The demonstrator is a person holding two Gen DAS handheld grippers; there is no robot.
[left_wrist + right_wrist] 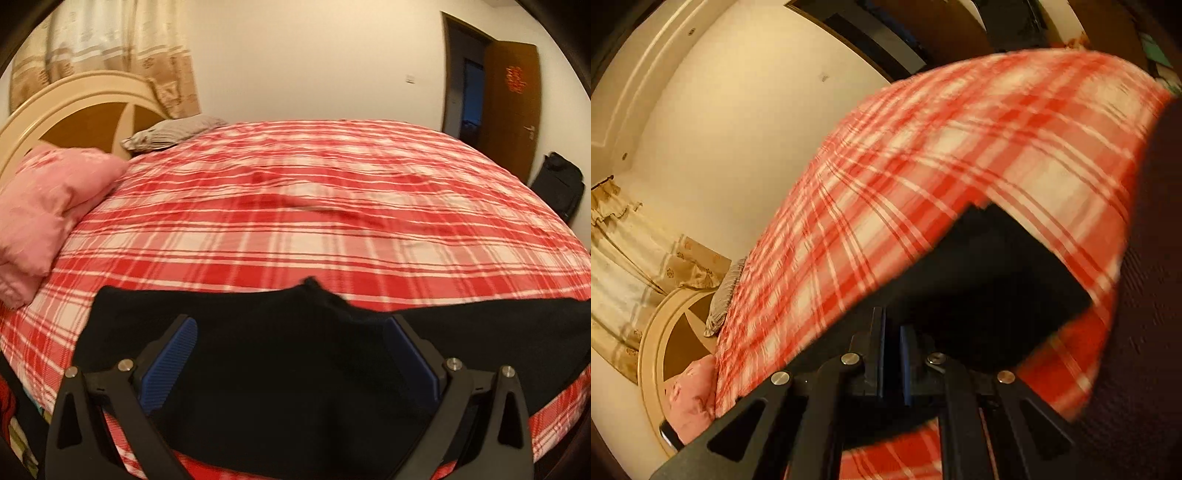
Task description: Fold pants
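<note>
Black pants (288, 369) lie flat along the near edge of the bed, with a small peak of cloth at their far edge. My left gripper (291, 325) hovers low over them, wide open, its blue pads (173, 354) spread to either side of the cloth. In the tilted, motion-blurred right wrist view the pants (997, 280) are a dark mass just ahead of the fingers. My right gripper (893, 328) has its jaws almost together, pinching the black cloth. A dark textured sleeve or cloth (1145, 295) fills the right edge.
The bed carries a red and white plaid sheet (314, 206). A pink quilt (44, 206) and a grey pillow (173, 133) lie by the cream headboard (74, 103) at the left. A brown door (513, 110) and a black bag (561, 184) stand at the far right.
</note>
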